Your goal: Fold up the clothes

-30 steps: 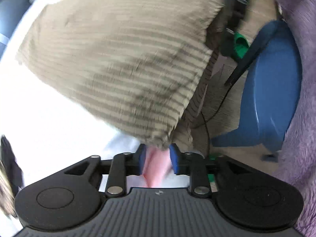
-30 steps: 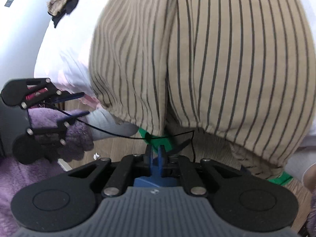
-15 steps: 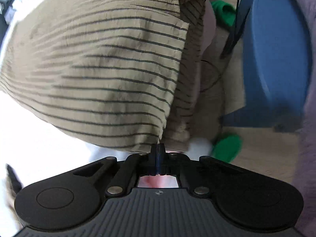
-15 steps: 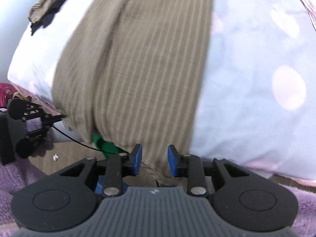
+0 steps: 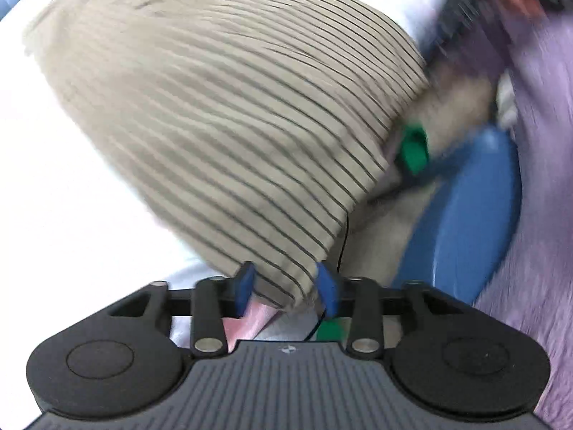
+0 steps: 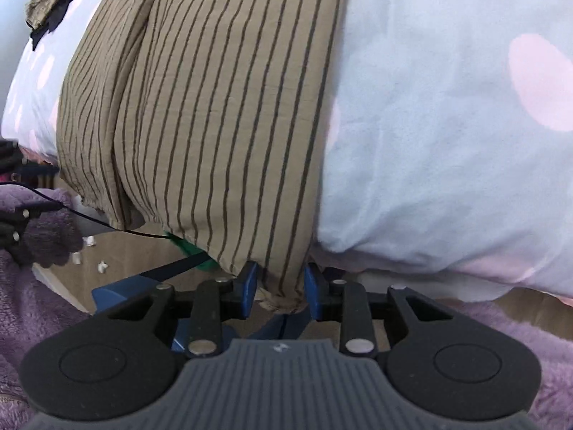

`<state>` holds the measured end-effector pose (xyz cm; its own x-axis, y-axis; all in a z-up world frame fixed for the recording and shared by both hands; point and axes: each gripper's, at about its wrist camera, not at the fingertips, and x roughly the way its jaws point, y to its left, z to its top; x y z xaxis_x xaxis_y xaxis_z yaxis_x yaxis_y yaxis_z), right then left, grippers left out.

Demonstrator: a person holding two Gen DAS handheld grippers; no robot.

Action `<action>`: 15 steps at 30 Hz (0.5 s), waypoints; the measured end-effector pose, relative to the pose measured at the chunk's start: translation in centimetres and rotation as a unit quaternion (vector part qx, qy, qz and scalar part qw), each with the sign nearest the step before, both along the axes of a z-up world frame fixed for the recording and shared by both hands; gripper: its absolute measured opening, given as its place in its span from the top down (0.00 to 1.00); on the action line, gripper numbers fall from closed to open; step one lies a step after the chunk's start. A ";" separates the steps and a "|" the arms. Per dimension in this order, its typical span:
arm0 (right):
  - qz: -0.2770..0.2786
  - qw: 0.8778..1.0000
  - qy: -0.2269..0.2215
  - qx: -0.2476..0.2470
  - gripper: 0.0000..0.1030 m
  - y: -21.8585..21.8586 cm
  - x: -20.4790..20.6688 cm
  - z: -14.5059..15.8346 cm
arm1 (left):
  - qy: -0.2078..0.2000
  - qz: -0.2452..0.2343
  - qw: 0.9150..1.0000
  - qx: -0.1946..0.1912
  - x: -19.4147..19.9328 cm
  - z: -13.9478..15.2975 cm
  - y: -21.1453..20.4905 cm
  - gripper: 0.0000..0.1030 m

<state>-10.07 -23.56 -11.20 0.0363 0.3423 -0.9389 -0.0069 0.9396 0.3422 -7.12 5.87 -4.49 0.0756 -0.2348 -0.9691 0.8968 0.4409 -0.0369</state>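
A tan garment with thin dark stripes (image 5: 222,114) lies folded on a pale bed sheet with pink dots (image 6: 447,125), hanging over the bed's edge. In the left wrist view my left gripper (image 5: 286,288) is open, its blue pads either side of the garment's near corner. The view is motion-blurred. In the right wrist view the same striped garment (image 6: 222,107) drapes over the edge, and my right gripper (image 6: 281,288) is open with the garment's bottom hem between its pads.
A blue plastic chair (image 5: 465,222) stands on the wooden floor to the right of the bed. A green slipper (image 5: 413,150) lies on the floor. Purple fleece (image 6: 501,322) is near the grippers. A small dark cloth (image 6: 46,10) lies far back on the bed.
My left gripper was shut on the garment's corner half a second ago and is now open. My right gripper opened earlier and stays open. The garment now rests on the bed.
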 end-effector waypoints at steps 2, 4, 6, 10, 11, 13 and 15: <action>-0.005 1.000 -0.012 0.007 0.67 -0.2 0.2 0.3 | 0.020 0.037 0.999 -0.008 0.1 -0.1 1.5 0.62; -0.014 0.999 -0.026 0.015 0.67 -0.7 0.3 0.7 | 0.035 0.055 0.998 -0.002 -0.2 -1.3 2.4 0.61; -0.022 0.999 -0.022 0.026 0.66 -1.0 0.5 0.4 | 0.043 0.062 0.997 0.008 -0.2 -2.5 2.3 0.61; -0.017 0.999 -0.013 0.030 0.67 -1.0 1.1 -1.1 | 0.069 0.062 0.996 0.006 0.5 -4.1 2.1 0.62; -0.013 0.999 -0.012 0.028 0.67 -0.8 1.2 -1.6 | 0.073 0.059 0.996 0.005 0.7 -4.4 2.0 0.63; -0.004 1.000 -0.007 0.019 0.67 -0.1 1.1 -2.4 | 0.077 0.054 0.996 0.007 1.2 -5.3 1.4 0.63; 0.006 1.000 -0.003 0.018 0.67 0.3 1.1 -3.3 | 0.080 0.048 0.996 0.009 1.6 -6.3 0.8 0.68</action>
